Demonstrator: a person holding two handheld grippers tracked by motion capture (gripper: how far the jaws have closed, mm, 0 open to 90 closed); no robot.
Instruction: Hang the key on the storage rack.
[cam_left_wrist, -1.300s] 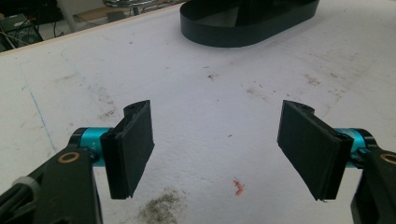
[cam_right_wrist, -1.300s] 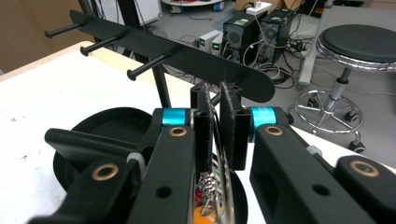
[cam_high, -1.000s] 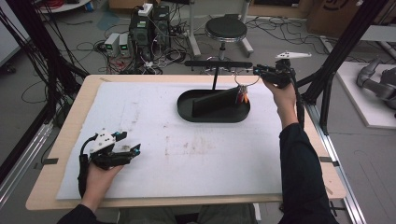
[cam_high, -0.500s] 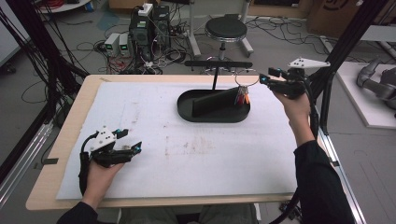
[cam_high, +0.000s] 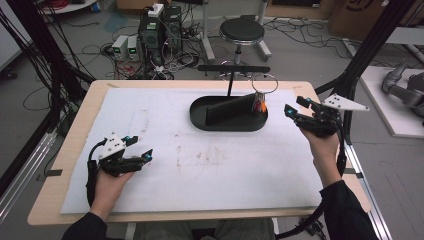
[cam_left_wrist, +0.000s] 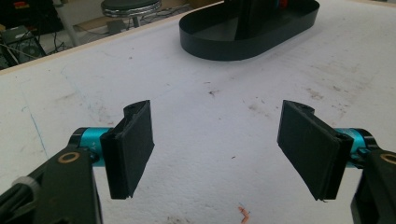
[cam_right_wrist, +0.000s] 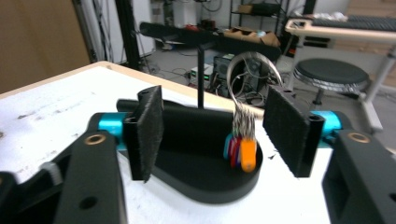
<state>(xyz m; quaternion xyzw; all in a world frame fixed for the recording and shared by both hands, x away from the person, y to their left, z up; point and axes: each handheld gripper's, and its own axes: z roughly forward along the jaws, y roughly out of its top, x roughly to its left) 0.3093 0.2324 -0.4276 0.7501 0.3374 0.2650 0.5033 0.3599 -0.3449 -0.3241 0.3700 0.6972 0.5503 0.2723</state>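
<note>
Key ring (cam_high: 259, 98) hangs on stand (cam_high: 233, 69); right gripper (cam_high: 295, 113) fingers just opening, empty.

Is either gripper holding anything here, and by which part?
Nothing is held. Both the left gripper and right gripper stand open and empty; the key ring hangs free.

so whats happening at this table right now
A person works at a white-covered table with a handheld gripper in each hand. A large wire ring carrying coloured key tags hangs from the crossbar of a black stand in an oval black tray. The right gripper is just right of the tray, apart from the ring; its jaws have just been opening and hold nothing. The left gripper rests near the front left, jaws open and empty.
</note>
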